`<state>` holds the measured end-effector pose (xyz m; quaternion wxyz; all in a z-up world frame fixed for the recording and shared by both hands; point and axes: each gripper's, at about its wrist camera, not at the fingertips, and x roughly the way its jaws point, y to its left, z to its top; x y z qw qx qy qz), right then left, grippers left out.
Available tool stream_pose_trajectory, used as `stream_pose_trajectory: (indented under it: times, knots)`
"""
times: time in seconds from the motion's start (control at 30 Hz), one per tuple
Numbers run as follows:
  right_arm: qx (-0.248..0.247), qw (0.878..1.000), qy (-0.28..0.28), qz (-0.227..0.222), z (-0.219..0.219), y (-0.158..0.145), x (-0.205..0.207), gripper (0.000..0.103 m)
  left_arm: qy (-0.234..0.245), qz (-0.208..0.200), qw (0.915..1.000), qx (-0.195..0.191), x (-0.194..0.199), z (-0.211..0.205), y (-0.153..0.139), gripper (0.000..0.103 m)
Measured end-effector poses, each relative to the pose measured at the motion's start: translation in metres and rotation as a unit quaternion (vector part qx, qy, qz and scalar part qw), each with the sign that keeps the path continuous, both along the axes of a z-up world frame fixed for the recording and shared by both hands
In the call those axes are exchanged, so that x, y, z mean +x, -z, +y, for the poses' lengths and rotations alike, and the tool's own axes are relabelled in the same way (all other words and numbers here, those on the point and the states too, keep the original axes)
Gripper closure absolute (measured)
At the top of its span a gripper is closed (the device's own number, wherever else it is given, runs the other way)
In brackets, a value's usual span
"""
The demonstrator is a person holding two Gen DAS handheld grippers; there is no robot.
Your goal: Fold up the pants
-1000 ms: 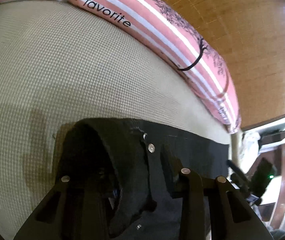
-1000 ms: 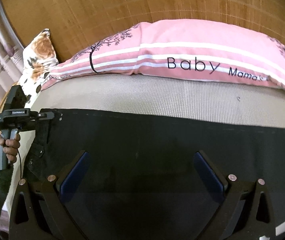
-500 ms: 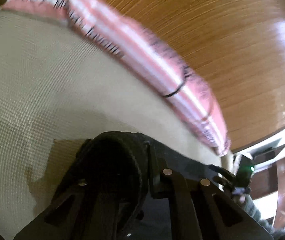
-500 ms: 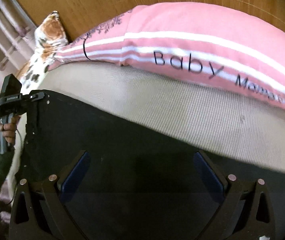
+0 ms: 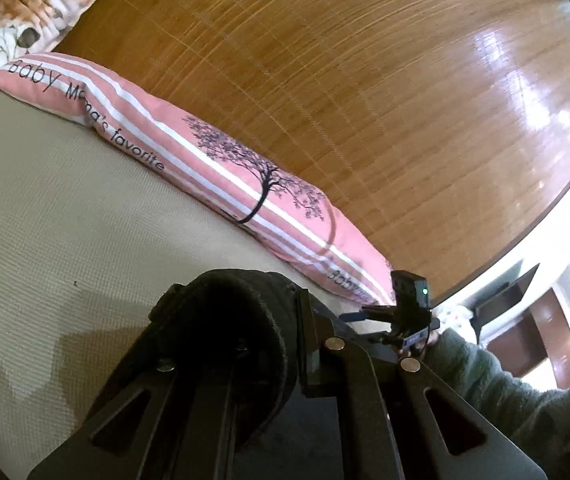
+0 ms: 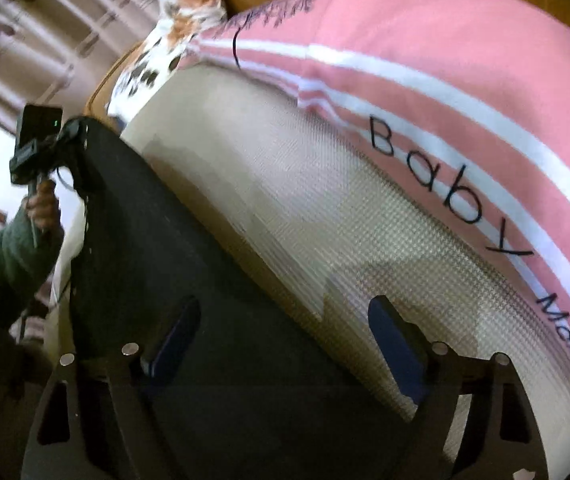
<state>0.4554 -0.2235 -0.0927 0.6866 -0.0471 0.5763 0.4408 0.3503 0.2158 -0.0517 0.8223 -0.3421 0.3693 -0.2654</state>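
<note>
My left camera sits low and close behind my left gripper (image 5: 297, 344). It looks along the bed (image 5: 65, 220) toward the pink pillow (image 5: 221, 160) and wooden headboard (image 5: 365, 100). My right camera tilts down, close over the black pants (image 6: 189, 280). Both views share the pillow, bed and pants. Each sees my other gripper.

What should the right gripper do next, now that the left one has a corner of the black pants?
Probably finish closing the right gripper on the pants' far edge. Its jaws are closing, one finger over black cloth, the other over the beige bed cover, nothing pinched yet. The left gripper is shut on a bunched corner, so a matching hold should let both lift the fold.
</note>
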Motion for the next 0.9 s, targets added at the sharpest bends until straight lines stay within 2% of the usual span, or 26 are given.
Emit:
stream_pose_trajectory:
  times: [0.1, 0.4, 0.43, 0.47, 0.5, 0.6, 0.7, 0.77, 0.9]
  knots:
    - [-0.007, 1.000, -0.020, 0.020, -0.006, 0.012, 0.000, 0.028, -0.005, 0.009, 0.9999, 0.014, 0.002, 0.002, 0.002, 0.096]
    - [0.022, 0.999, -0.031, 0.019, -0.029, 0.012, -0.011, 0.049, -0.014, 0.030, 0.9983, 0.049, 0.012, 0.001, 0.011, 0.096]
    - [0.021, 0.999, -0.031, 0.016, -0.025, 0.012, -0.013, 0.058, -0.014, 0.032, 0.9981, 0.051, 0.012, 0.001, 0.012, 0.096]
    - [0.018, 0.999, -0.032, 0.014, -0.024, 0.012, -0.014, 0.077, -0.015, 0.033, 0.9979, 0.054, 0.013, 0.001, 0.013, 0.096]
    - [0.013, 0.999, -0.035, 0.014, -0.024, 0.013, -0.014, 0.088, -0.015, 0.033, 0.9977, 0.058, 0.013, 0.000, 0.013, 0.096]
    - [-0.003, 1.000, -0.030, 0.006, -0.022, 0.013, -0.019, 0.090, -0.018, 0.036, 0.9968, 0.070, 0.018, -0.002, 0.014, 0.096]
    - [-0.029, 0.999, -0.011, -0.028, -0.020, 0.005, -0.028, 0.091, -0.024, 0.043, 0.9939, 0.098, 0.022, -0.008, 0.017, 0.096]
    - [-0.049, 0.997, 0.001, -0.061, -0.018, -0.005, -0.040, 0.092, -0.030, 0.043, 0.9896, 0.134, 0.024, -0.014, 0.016, 0.096]
    - [-0.085, 0.988, 0.040, -0.122, -0.016, -0.032, -0.069, 0.093, -0.037, 0.015, 0.9767, 0.211, 0.017, -0.030, 0.009, 0.096]
